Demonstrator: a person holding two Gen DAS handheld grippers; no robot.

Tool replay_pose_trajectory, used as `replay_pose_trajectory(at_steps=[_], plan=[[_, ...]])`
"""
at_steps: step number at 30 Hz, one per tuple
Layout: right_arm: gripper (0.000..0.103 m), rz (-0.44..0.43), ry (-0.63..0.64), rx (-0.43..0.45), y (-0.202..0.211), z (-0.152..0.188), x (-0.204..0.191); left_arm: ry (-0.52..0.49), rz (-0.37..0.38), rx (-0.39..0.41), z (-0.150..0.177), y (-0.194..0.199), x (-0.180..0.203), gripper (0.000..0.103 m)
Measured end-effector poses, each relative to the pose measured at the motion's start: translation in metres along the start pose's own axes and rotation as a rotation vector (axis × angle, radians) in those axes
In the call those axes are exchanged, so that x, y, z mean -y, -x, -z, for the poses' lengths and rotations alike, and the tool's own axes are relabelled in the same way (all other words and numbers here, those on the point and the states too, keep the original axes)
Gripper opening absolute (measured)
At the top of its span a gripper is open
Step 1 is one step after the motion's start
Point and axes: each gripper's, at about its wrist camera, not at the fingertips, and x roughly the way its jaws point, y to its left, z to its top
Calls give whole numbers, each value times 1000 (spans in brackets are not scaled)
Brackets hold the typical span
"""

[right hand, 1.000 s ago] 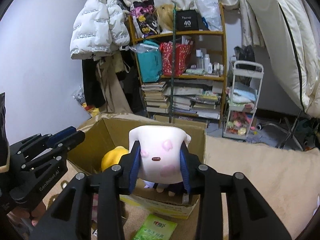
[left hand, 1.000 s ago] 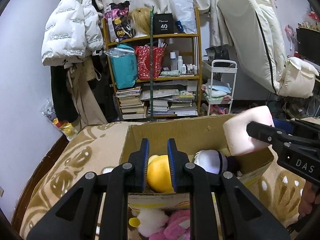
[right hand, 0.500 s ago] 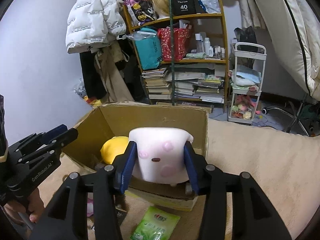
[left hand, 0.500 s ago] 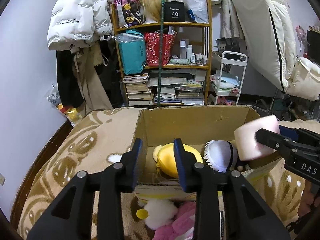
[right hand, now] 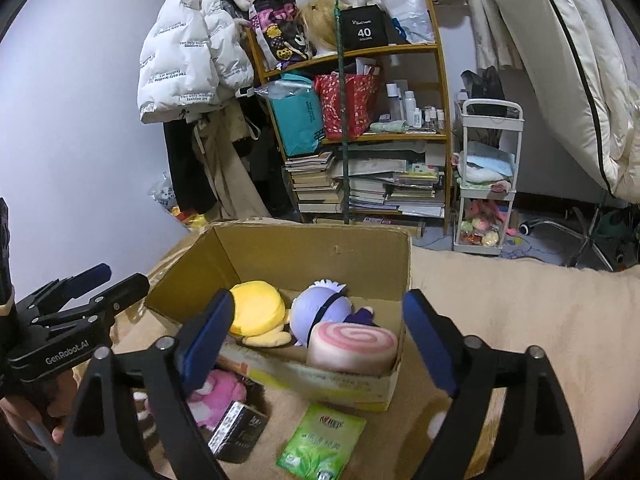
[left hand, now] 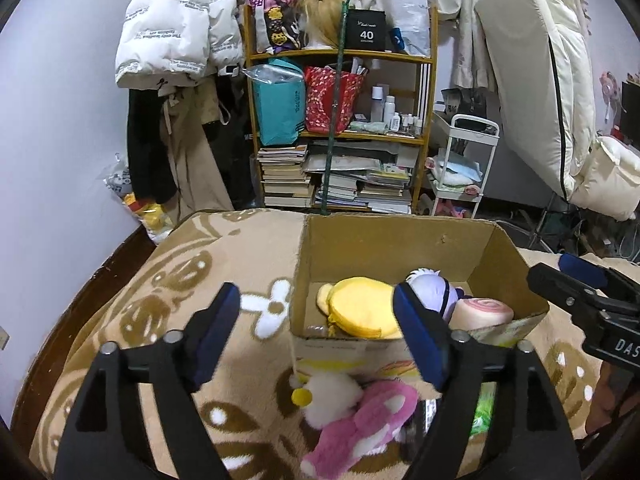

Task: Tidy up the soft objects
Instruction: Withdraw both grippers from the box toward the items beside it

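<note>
An open cardboard box [left hand: 392,240] [right hand: 304,248] sits on the patterned blanket. Inside lie a yellow plush [left hand: 362,308] [right hand: 254,308], a purple-haired doll [left hand: 430,284] [right hand: 320,308] and a pink swirl roll plush [left hand: 480,314] [right hand: 352,344]. My left gripper [left hand: 316,296] hovers before the box's near left wall, jaws opening, gripping nothing. My right gripper [right hand: 318,300] hangs over the box's near wall, jaws opening, with the roll lying free below them. A pink and white plush [left hand: 360,412] [right hand: 214,396] lies outside, in front of the box.
A green packet [right hand: 320,440] and a small black box [right hand: 238,436] lie on the blanket in front of the carton. Beyond the bed stand a crowded bookshelf [left hand: 340,128], a white trolley [right hand: 488,184], hanging coats [left hand: 176,40] and a leaning mattress [left hand: 532,80].
Both grippers opened wide. The left let go of the yellow plush and drew back from the box. The right released the pink roll, which now lies in the box's near right corner.
</note>
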Motion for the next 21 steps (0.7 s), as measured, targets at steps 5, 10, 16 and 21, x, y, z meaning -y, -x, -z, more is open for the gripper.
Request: replay_pose_trajectory(at_steps=[5,10,16,21], plan=[[103,-5,-12,-8,12,4,-3,-37,-58,19,3,18,-1,96],[103,-4,-27,-20,24,8,-5,-34,-59,5,6,30,-6,98],[103,7,-44,-27,39,14,-2,-34,-50,-34,12,38,-11,98],[103,20,-39,-37,48,23,-4,-24,-40,-77,21,45,-15,98]])
